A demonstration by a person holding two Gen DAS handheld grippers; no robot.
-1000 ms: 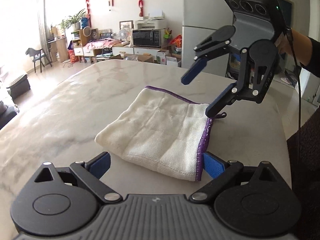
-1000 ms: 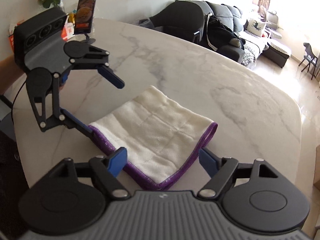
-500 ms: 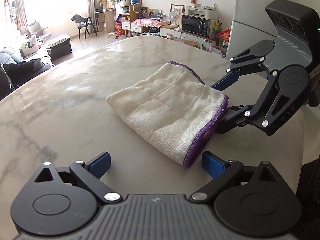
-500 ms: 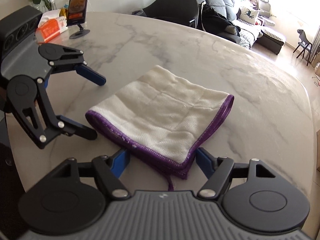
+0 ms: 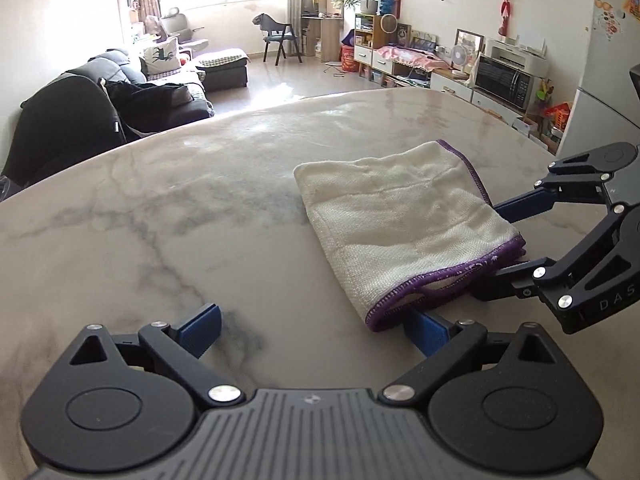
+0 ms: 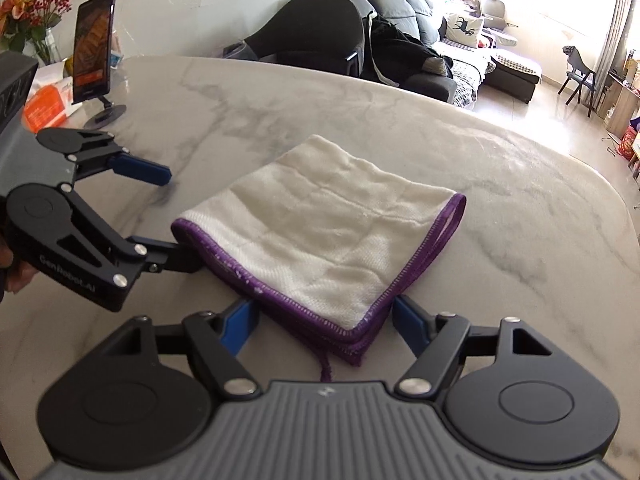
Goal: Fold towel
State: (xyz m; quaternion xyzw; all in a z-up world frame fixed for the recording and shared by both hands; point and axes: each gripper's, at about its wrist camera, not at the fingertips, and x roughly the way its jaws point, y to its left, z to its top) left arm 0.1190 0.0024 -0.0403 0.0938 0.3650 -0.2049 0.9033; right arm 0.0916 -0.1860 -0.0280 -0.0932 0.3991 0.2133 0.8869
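Both grippers slid beside towel [image 6: 320,240] corners (tips hidden underneath), fingers [image 6: 240,326] spread.

On the table [image 6: 520,216] the folded towel [image 6: 320,240] lies near the close edge. In the right wrist view the right gripper [image 6: 324,320] sits at the towel's 6 o'clock, its open jaws either side of the nearest corner. The left gripper [image 6: 176,216] is at the towel's 9 o'clock, its lower finger meeting the left corner. A phone on a stand [image 6: 94,52] is at 11 o'clock, a sofa [image 6: 400,40] beyond the table at 12.
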